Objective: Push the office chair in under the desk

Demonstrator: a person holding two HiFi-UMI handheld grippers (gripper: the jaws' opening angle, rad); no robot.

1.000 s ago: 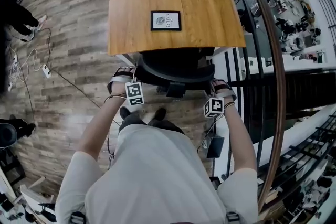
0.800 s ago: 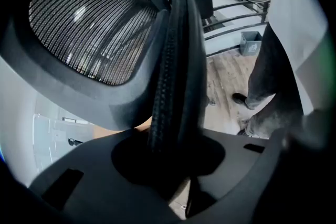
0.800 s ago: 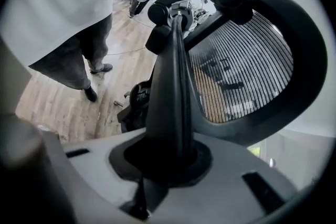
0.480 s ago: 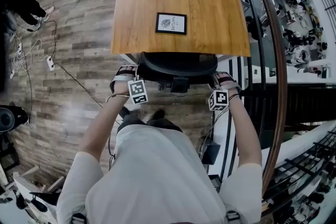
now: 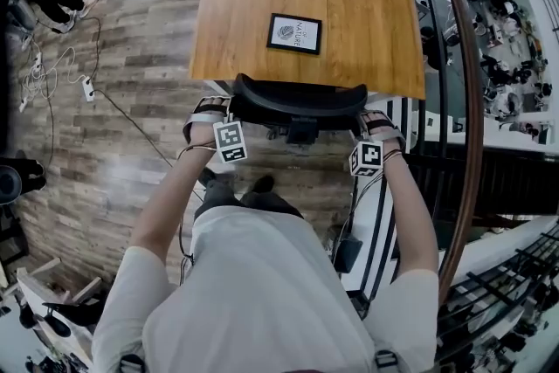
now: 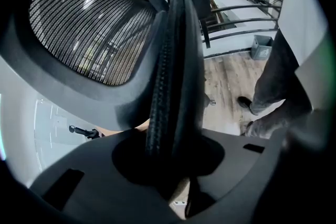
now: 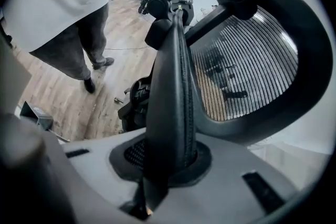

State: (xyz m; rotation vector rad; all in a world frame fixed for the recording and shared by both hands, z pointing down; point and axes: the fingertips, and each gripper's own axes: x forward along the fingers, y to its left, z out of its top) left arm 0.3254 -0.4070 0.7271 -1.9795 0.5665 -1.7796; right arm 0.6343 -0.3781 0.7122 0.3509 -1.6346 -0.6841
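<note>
Chair (image 5: 301, 103) has its seat mostly under the table (image 5: 262, 13); backrest sits at the near edge, long axis left-right. Left tongs (image 5: 210, 113) & right tongs (image 5: 377, 125) each pinch a backrest side rim, part-closed. Table is straight ahead, both hands equally near.

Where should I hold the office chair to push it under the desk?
Take the office chair by the thin padded rim of its backrest, left gripper and right gripper on opposite side edges, from behind. The rim fits between the jaws, and the desk lies straight ahead.
</note>
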